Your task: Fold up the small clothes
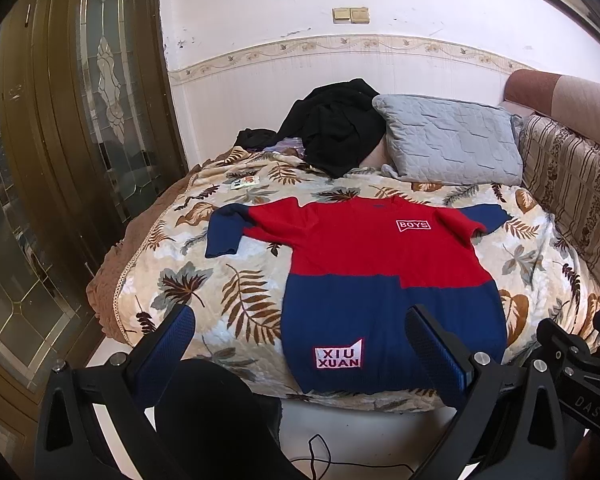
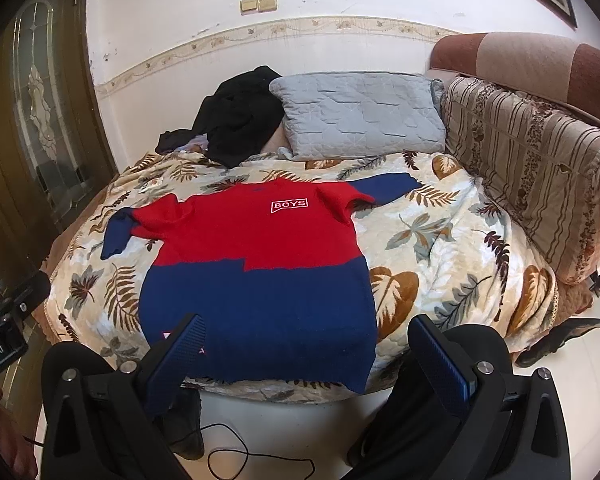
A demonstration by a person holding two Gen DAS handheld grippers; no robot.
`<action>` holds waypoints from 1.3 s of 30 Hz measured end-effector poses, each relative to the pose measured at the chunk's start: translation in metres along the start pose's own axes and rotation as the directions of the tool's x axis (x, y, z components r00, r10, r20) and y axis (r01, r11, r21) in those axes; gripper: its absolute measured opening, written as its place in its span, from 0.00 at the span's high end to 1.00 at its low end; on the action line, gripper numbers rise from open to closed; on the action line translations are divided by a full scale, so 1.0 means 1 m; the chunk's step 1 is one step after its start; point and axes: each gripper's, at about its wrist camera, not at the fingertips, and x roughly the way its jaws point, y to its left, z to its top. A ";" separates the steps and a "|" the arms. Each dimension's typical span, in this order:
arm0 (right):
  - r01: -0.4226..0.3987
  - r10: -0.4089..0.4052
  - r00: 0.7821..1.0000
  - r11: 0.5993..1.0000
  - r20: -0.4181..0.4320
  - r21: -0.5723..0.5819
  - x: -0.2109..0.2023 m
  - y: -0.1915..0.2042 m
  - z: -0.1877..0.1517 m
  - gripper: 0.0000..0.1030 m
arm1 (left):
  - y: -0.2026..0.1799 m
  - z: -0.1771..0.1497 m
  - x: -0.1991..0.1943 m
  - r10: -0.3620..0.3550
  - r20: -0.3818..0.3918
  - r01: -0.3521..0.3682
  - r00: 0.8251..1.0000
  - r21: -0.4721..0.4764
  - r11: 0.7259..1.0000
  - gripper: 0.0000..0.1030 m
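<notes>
Red-and-blue sweater (image 1: 384, 264) lies flat, front up, on bed (image 1: 236, 292), hem at near edge, sleeves spread to sides. Left tool (image 1: 300, 344) hovers over hem, fingers wide apart, nothing between them. Right tool (image 2: 308, 348) same: spread, empty, above hem's other end. Sweater looks soft knit, light, limp; likely sags and bunches when lifted, not slippery, not fragile. Best hold probably sleeve cuff or shoulder seam for first fold inward. Black clothes (image 1: 336, 128) and grey pillow (image 1: 452, 140) well beyond collar.
</notes>
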 end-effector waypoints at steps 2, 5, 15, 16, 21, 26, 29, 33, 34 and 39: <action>0.001 -0.001 1.000 1.000 0.008 -0.006 -0.001 0.003 0.001 0.00 | 0.000 0.000 0.000 -0.001 0.000 0.001 1.000 -0.002 1.000 0.00; 0.002 -0.002 1.000 1.000 0.017 -0.015 -0.002 0.007 0.003 0.00 | 0.000 0.000 0.000 0.001 0.000 -0.001 1.000 -0.001 1.000 0.00; 0.018 -0.018 1.000 1.000 0.003 -0.018 0.004 0.009 0.007 0.00 | -0.001 0.000 0.001 -0.002 -0.002 0.002 1.000 -0.006 1.000 0.00; 0.020 -0.020 1.000 1.000 0.001 -0.018 0.005 0.009 0.007 0.00 | -0.002 0.001 0.002 -0.003 -0.003 0.003 1.000 -0.005 1.000 0.00; 0.026 -0.026 1.000 1.000 -0.004 -0.013 0.008 0.006 0.007 0.00 | -0.006 0.005 0.005 -0.005 -0.009 0.005 1.000 0.000 1.000 0.00; 0.026 -0.026 1.000 1.000 -0.010 0.001 0.010 0.002 0.007 0.00 | -0.007 0.008 0.008 -0.006 -0.007 0.006 1.000 0.000 1.000 0.00; 0.027 -0.027 1.000 1.000 -0.008 0.002 0.010 0.002 0.008 0.00 | -0.005 0.007 0.008 -0.007 -0.005 0.007 1.000 0.003 1.000 0.00; 0.026 -0.026 1.000 1.000 -0.010 0.000 0.010 0.002 0.008 0.00 | -0.006 0.008 0.009 -0.006 -0.007 0.006 1.000 0.004 1.000 0.00; 0.026 -0.026 1.000 1.000 -0.011 0.001 0.010 0.002 0.007 0.00 | -0.006 0.008 0.009 -0.007 -0.006 0.007 1.000 0.003 1.000 0.00; 0.028 -0.028 0.999 1.000 -0.020 0.003 0.015 0.001 0.009 0.00 | -0.008 0.010 0.016 -0.013 -0.020 0.014 1.000 0.014 1.000 0.00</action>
